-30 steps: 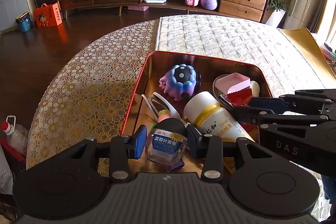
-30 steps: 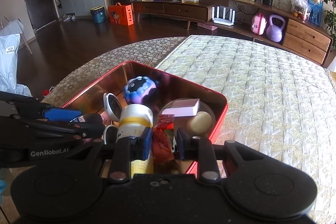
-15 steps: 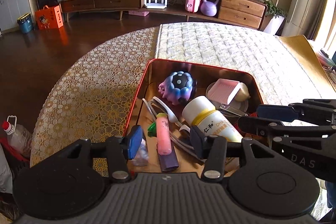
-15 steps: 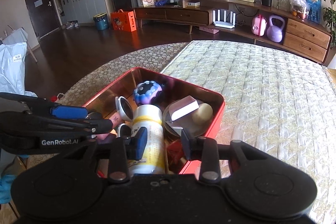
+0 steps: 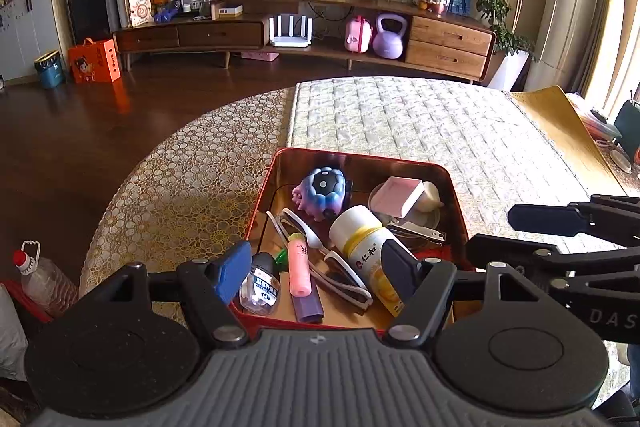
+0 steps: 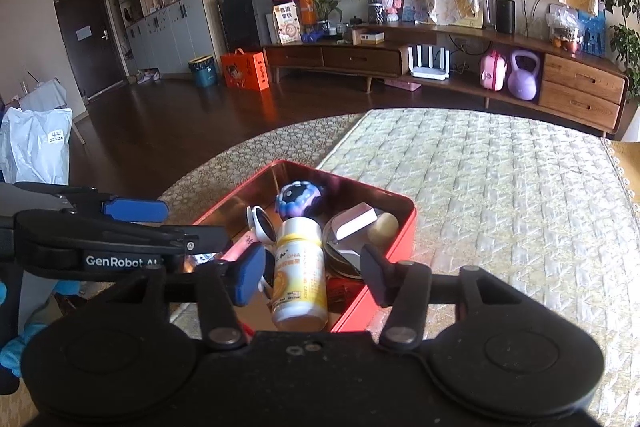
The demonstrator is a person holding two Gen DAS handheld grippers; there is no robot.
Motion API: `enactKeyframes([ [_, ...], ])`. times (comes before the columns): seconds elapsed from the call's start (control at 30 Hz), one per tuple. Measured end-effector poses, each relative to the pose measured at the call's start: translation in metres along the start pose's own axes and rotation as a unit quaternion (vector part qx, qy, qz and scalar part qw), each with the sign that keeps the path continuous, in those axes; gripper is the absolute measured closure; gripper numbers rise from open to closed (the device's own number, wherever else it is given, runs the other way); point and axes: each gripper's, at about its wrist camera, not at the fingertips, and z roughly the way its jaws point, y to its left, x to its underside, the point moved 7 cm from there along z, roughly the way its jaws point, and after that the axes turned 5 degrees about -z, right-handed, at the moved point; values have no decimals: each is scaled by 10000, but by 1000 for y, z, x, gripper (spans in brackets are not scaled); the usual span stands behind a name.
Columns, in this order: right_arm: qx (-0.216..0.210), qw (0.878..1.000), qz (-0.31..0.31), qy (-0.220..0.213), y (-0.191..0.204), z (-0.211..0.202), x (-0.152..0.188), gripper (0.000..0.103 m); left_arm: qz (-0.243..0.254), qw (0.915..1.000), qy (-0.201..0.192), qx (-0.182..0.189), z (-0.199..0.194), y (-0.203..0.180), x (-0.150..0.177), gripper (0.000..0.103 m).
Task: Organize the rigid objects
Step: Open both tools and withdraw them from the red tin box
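A red tin [image 5: 262,199] on the table holds a purple-blue squishy toy [image 5: 322,189], a white-and-yellow bottle [image 5: 366,247] lying down, a pink tube [image 5: 299,267], white sunglasses [image 5: 344,279], a pink box [image 5: 402,193] and a small clear black-capped bottle [image 5: 260,285] in the near left corner. My left gripper [image 5: 316,271] hangs above the tin's near edge, its jaws opening and pressing on nothing. My right gripper [image 6: 312,275] hovers over the same tin [image 6: 412,215], above the bottle [image 6: 300,279] and a red packet [image 6: 344,289], its jaws opening too and gripping nothing.
The tin stands where a gold circle-patterned cloth [image 5: 180,187] meets a quilted cream mat [image 5: 420,123]. Each gripper shows at the side of the other's view, close together. A plastic oil bottle [image 5: 44,279] stands on the floor to the left. A long wooden sideboard [image 5: 320,31] runs along the far wall.
The left gripper let go of the small clear bottle, which now lies in the tin. The right gripper let go of the red packet. Both spread their jaws and drew up and back.
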Motion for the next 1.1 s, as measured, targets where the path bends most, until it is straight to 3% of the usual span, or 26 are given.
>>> enactKeyframes([
  [0.4,-18,9992,-39,-406,4,-45,4,20,-21,9998,-198,29,-35,-11,3,29],
  [0.8,8,9972,158,-729,-6,-79,14,1,-31,9994,-238,250,-60,-32,13,19],
  [0.9,5,9965,160,-819,-7,-86,15,0,-55,9992,-250,304,-64,-36,16,18],
  [1.1,6,9956,195,-911,-11,-97,20,0,-117,9991,-267,317,-70,-41,23,3],
])
